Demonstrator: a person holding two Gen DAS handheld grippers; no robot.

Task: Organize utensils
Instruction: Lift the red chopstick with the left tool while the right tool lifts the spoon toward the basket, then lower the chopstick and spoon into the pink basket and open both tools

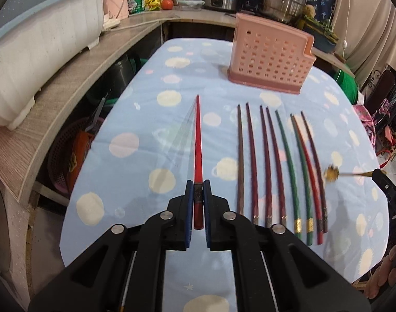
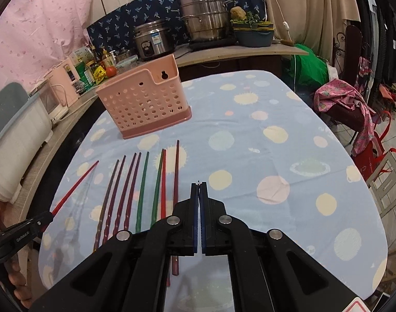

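Left gripper (image 1: pixel 198 192): nearest, fingers pinching the red chopstick (image 1: pixel 198 156) close to its thick end; the stick points away toward the far side, lifted over its shadow on the bench.
Right gripper (image 2: pixel 199 186): fingers pressed together on something thin and dark at the tips; from the left wrist view it holds a thin stick with a blurred yellow end (image 1: pixel 332 173), too blurred to name.
Row of chopsticks (image 1: pixel 281 166): eight lying side by side on the bench, right of the red one; brown, maroon, green and red, some with gold bands near their thick ends.
Bench (image 1: pixel 146 119): covered by a light blue cloth with pale round spots.
Utensil holder (image 1: pixel 270 57): pink, perforated, upright at the far side, beyond the row.
Far counter: rice cooker (image 2: pixel 152 40) and steel steamer pot (image 2: pixel 204 15).
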